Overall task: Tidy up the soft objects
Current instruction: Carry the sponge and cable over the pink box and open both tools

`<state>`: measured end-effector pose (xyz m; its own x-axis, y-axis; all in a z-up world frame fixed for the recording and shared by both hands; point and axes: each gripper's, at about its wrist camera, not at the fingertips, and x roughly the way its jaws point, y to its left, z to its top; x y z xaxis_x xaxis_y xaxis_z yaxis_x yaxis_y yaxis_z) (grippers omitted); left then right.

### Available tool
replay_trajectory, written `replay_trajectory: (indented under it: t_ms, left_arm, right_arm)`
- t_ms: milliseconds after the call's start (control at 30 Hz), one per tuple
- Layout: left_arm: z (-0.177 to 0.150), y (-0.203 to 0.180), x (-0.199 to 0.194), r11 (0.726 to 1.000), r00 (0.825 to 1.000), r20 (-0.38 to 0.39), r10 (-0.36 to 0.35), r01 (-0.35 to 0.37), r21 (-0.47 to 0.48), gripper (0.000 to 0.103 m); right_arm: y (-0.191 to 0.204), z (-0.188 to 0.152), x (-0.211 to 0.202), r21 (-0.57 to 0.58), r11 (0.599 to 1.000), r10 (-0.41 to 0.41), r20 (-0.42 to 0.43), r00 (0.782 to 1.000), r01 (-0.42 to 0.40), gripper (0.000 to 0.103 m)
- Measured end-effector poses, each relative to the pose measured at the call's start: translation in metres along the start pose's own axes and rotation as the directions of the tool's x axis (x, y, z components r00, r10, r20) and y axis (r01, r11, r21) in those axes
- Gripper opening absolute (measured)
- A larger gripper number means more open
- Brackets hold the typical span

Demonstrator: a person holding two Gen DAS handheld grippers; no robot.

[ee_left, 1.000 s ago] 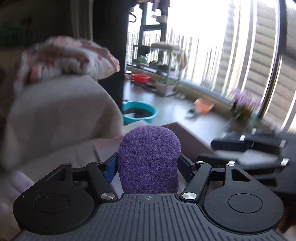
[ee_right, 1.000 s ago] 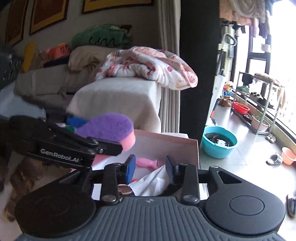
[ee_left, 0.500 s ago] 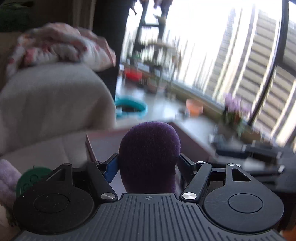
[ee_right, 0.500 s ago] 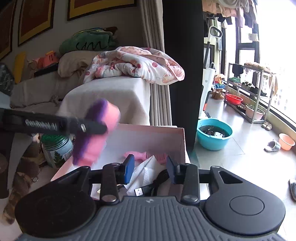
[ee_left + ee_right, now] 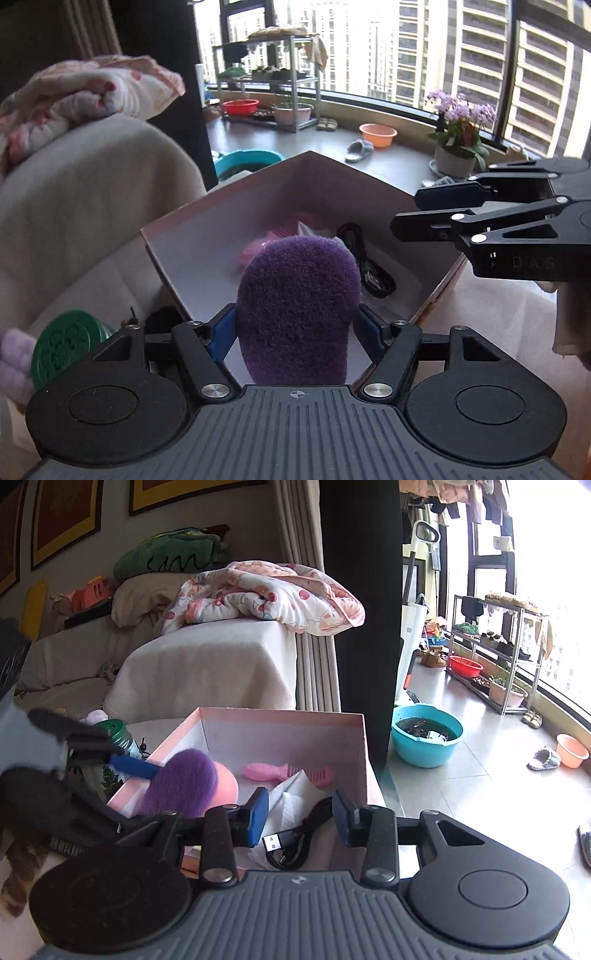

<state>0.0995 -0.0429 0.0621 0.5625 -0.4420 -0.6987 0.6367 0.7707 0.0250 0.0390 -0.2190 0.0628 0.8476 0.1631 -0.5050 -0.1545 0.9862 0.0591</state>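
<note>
My left gripper (image 5: pixel 295 325) is shut on a purple-and-pink sponge (image 5: pixel 297 306) and holds it over the near corner of an open pink box (image 5: pixel 207 236). In the right wrist view the sponge (image 5: pixel 184 786) hangs just inside the box's left wall (image 5: pixel 266 716), held by the left gripper (image 5: pixel 147 771). My right gripper (image 5: pixel 300 818) is open and empty above the box's near edge; it also shows in the left wrist view (image 5: pixel 424 210). Inside the box lie a pink comb (image 5: pixel 288 773), white paper (image 5: pixel 291 805) and a black USB cable (image 5: pixel 291 838).
A green-lidded jar (image 5: pixel 66 347) stands left of the box, also in the right wrist view (image 5: pixel 114 731). A cream sofa (image 5: pixel 207 668) with a floral blanket (image 5: pixel 269 598) lies behind. A teal basin (image 5: pixel 426 738) sits on the floor at right.
My left gripper has swung the sponge down and toward the box, from beside it to just inside its left wall. My right gripper stays open over the box edge.
</note>
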Motion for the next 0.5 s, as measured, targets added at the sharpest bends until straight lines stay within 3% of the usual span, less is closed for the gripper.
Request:
replay_trajectory:
  t_ms: [133, 200, 267, 367, 433, 500]
  left_arm:
    - [0.009, 0.026, -0.01, 0.983, 0.997, 0.038, -0.062, 0.068, -0.169, 0.072]
    - [0.013, 0.045, -0.019, 0.946, 0.989, 0.115, -0.095, 0.126, -0.3, 0.072]
    - [0.013, 0.065, -0.025, 0.881, 0.975, 0.172, -0.137, 0.2, -0.429, 0.072]
    - [0.009, 0.093, -0.026, 0.75, 0.948, 0.244, -0.206, 0.313, -0.583, 0.071]
    - [0.003, 0.108, -0.026, 0.644, 0.925, 0.295, -0.24, 0.38, -0.664, 0.071]
    - [-0.001, 0.118, -0.025, 0.574, 0.908, 0.339, -0.246, 0.418, -0.704, 0.071]
  right_arm:
    - [-0.002, 0.001, -0.005, 0.004, 1.0, 0.0, 0.013, 1.0, 0.0, 0.038]
    - [-0.001, 0.001, -0.007, -0.001, 1.0, -0.001, 0.02, 1.0, 0.001, 0.038]
    - [0.0, 0.002, -0.007, -0.002, 1.0, 0.002, 0.022, 1.0, -0.002, 0.038]
    - [0.003, 0.001, -0.008, -0.005, 1.0, 0.008, 0.023, 1.0, -0.008, 0.038]
    - [0.004, 0.001, -0.007, -0.011, 1.0, 0.008, 0.021, 1.0, -0.008, 0.038]
    - [0.005, 0.002, -0.006, -0.011, 1.0, 0.007, 0.018, 1.0, -0.007, 0.038]
